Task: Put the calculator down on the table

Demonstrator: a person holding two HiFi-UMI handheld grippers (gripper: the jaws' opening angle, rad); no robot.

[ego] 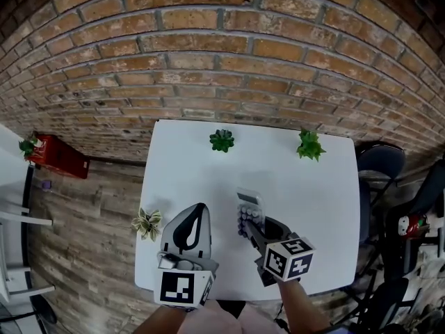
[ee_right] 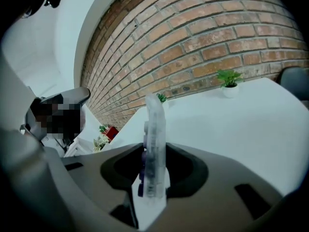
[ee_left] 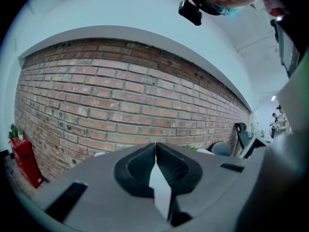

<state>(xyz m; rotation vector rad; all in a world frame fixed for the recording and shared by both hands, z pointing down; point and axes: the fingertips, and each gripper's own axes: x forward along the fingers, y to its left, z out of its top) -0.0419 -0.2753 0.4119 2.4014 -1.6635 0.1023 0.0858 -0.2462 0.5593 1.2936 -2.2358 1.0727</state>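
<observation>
R gripper (ego: 249, 229): my fingers clamped on calculator (ego: 249, 204), held edge-on betw them | it's over mid desk (ego: 320, 186), toward front edge, contact w/ desk unclear | L gripper (ego: 200, 209): fingers pressed together, nothing betw, near & L of calculator, over desk

Perhaps office: brick wall (ego: 208, 47), chairs (ego: 379, 164)

The head view looks steeply down on the white table (ego: 327, 207) and the brick wall (ego: 208, 61). The left gripper view faces that wall almost level. The right gripper view tilts down, close over the same table.
</observation>
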